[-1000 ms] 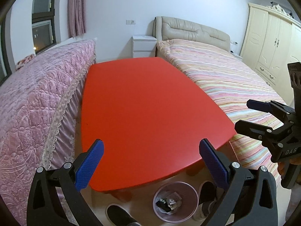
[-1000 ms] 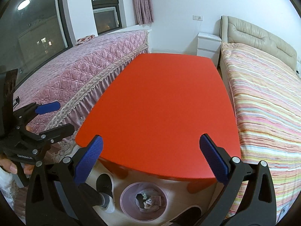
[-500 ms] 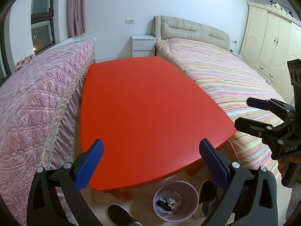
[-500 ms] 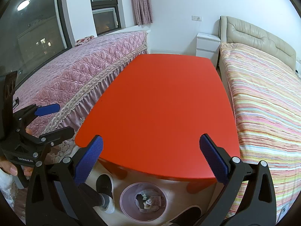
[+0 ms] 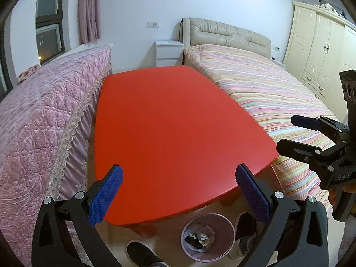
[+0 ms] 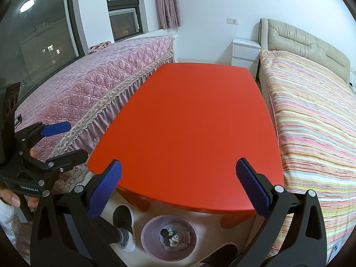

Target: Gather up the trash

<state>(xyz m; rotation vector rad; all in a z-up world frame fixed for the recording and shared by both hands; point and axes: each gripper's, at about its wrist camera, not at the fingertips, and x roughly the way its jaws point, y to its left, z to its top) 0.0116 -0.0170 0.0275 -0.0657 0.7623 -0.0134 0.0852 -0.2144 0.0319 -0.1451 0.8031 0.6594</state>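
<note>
Plainly, by item:
Left gripper (image 5: pixel 178 191): 2 fingers spread wide, holding nothing; "GenRobot.AI" on its body.
Right gripper (image 6: pixel 179 189): spread wide, holding nothing; "DAS" legible, the rest cut off.
Bin (image 6: pixel 148 233): on floor under table (image 6: pixel 191 120) edge, holding trash (image 6: pixel 175 238), perhaps paper wrappers.

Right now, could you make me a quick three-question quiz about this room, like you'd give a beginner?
1. True or false: the left gripper is holding a piece of trash.
2. Where does the pink bin stand? A) on the red table B) on the floor at the table's near edge C) on the striped bed
3. Fill in: the bin holds some ____.

Key:
1. False; its jaws stand wide apart with nothing between them, as do those of the right gripper.
2. B.
3. Trash, crumpled paper by the look of it.
</note>
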